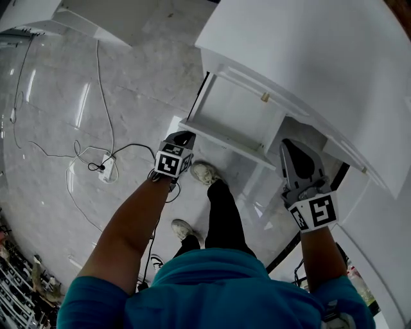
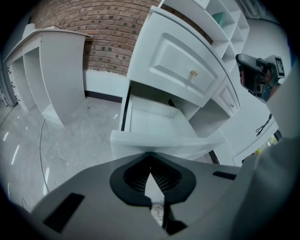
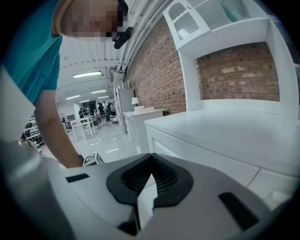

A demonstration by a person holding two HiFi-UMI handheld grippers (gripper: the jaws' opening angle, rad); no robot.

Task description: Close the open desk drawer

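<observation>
The white desk (image 1: 308,58) fills the upper right of the head view. Its lower drawer (image 1: 234,119) stands pulled out and looks empty inside. My left gripper (image 1: 184,137) is shut on nothing, its tips right at the left end of the drawer's front panel (image 2: 164,142). In the left gripper view the left gripper (image 2: 150,155) points straight at that panel. A closed drawer with a brass knob (image 2: 193,73) sits above. My right gripper (image 1: 293,146) hangs shut beside the drawer's right side, under the desktop. In its own view the right gripper (image 3: 150,158) faces the desktop (image 3: 234,131).
A power strip (image 1: 106,168) with trailing cables lies on the glossy floor to the left. A second white desk (image 1: 77,19) stands at the far left. My shoes (image 1: 204,172) are just in front of the drawer. A brick wall (image 2: 103,42) runs behind the furniture.
</observation>
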